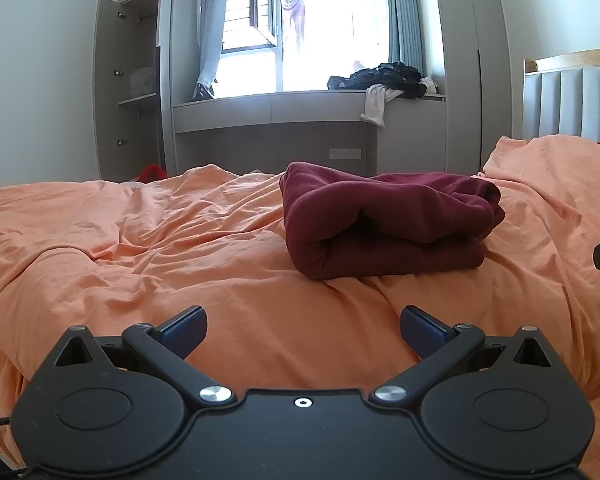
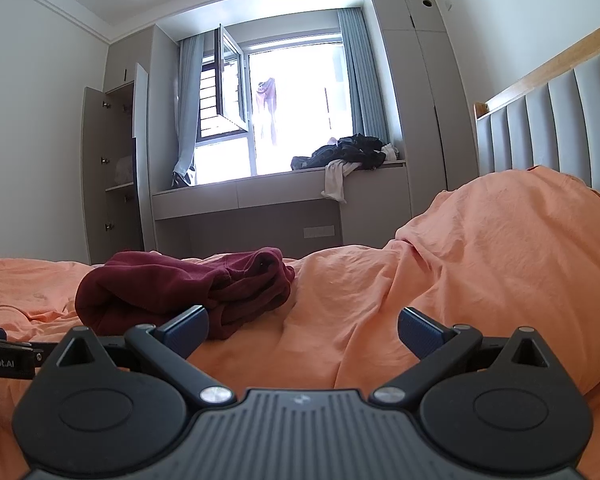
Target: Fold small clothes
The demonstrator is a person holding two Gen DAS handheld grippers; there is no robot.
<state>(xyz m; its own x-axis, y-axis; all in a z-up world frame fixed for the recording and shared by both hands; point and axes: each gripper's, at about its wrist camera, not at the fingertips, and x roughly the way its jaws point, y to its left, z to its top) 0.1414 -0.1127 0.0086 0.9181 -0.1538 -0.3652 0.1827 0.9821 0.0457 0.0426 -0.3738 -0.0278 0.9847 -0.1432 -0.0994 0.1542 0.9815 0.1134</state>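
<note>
A dark red garment point(image 1: 388, 224) lies folded into a thick bundle on the orange duvet point(image 1: 140, 248) of the bed, right of centre in the left wrist view and left of centre in the right wrist view point(image 2: 188, 292). The left gripper point(image 1: 303, 330) sits low in the bottom middle of its frame, its two blue-padded fingers spread wide with nothing between them, hovering over bare duvet short of the garment. The right gripper point(image 2: 303, 330) is likewise spread wide and holds nothing; in its view the left finger overlaps the near edge of the garment, though whether it touches the cloth cannot be told. The duvet point(image 2: 480, 260) rises in a big hump on the right of that frame, in front of a grey padded headboard point(image 2: 548, 120). At the lower left edge of the right wrist view a part of the other gripper shows. Beyond the bed, in the upper middle of both frames, a bright window point(image 1: 332, 24) stands above a grey ledge point(image 1: 268, 108) carrying a heap of dark clothes point(image 1: 384, 76), with a white piece point(image 1: 374, 108) hanging over its edge. An open cupboard point(image 1: 136, 80) stands at the upper left.
</note>
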